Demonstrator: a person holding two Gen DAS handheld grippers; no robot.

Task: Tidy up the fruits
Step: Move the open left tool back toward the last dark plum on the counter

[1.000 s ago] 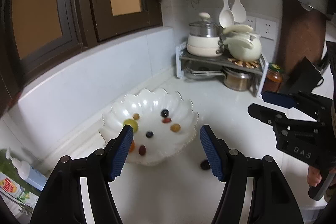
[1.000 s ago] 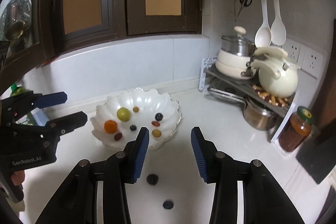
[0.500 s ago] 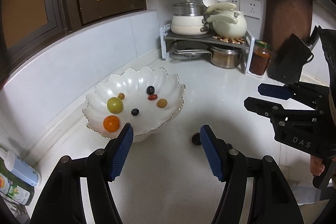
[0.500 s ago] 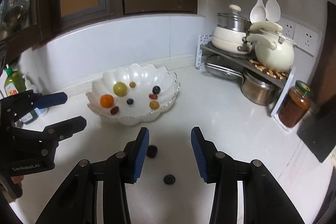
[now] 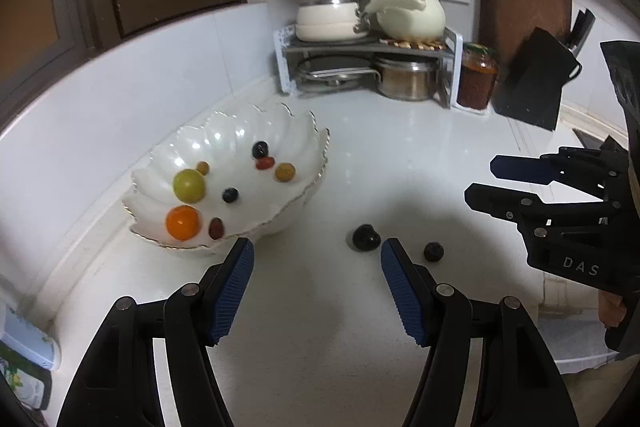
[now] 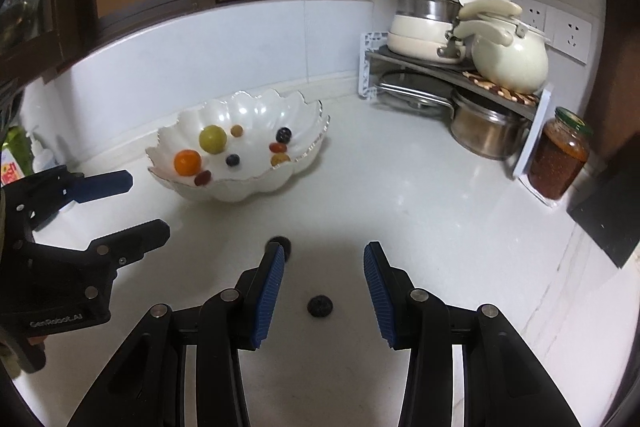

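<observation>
Both hand-held grippers, left [image 5: 316,259] and right [image 6: 324,269], are hovering open and empty over the white table [image 6: 420,195]. Two small, dark, round fruits [image 6: 319,305] [image 6: 280,242] are lying there, near a scalloped white bowl [image 6: 240,183] holding orange, green, red and dark fruits.

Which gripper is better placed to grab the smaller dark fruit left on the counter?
Right. The right gripper is open with the smaller dark fruit framed between its fingers. The left gripper, also open, lines up nearer the larger dark fruit.
</observation>
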